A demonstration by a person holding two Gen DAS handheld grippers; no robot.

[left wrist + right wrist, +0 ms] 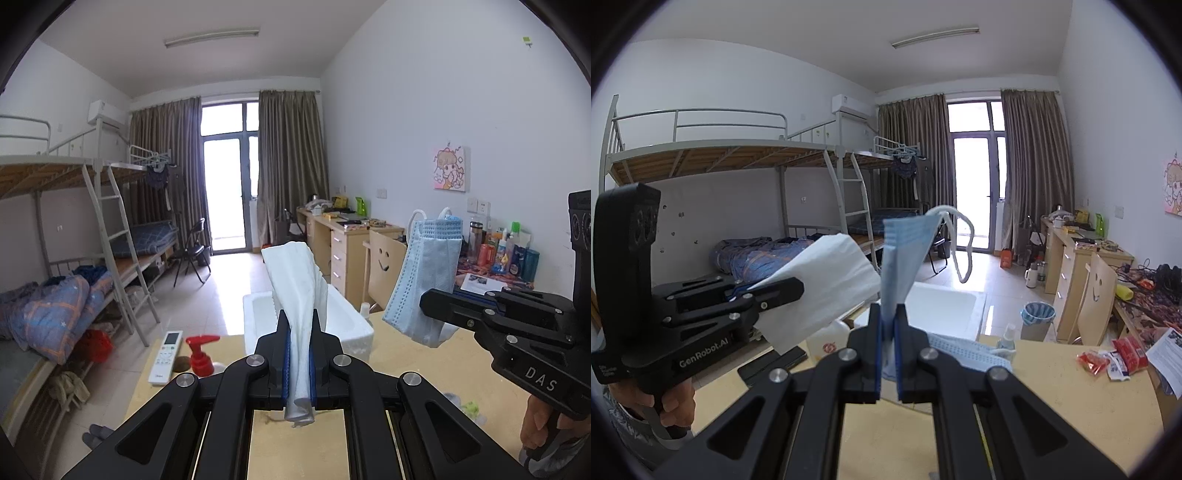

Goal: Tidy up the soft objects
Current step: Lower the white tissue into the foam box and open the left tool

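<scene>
My left gripper (300, 325) is shut on a white folded tissue (297, 284), which stands up between the blue pads above the wooden table (424, 369). In the right wrist view the left gripper (790, 286) holds the same tissue (827, 284) at the left. My right gripper (888, 317) is shut on a light blue face mask (905, 251), its white ear loop (964, 243) dangling to the right. From the left wrist view the right gripper (428, 304) pinches that mask (424, 280) at the right. A white foam box (351, 325) sits on the table behind both.
On the table lie a remote control (166, 356), a red pump bottle (201, 354), more blue masks (967, 352), red snack packets (1123, 356) and a small spray bottle (1008, 336). A chair (1095, 295), desks, a bin (1036, 317) and bunk beds fill the room beyond.
</scene>
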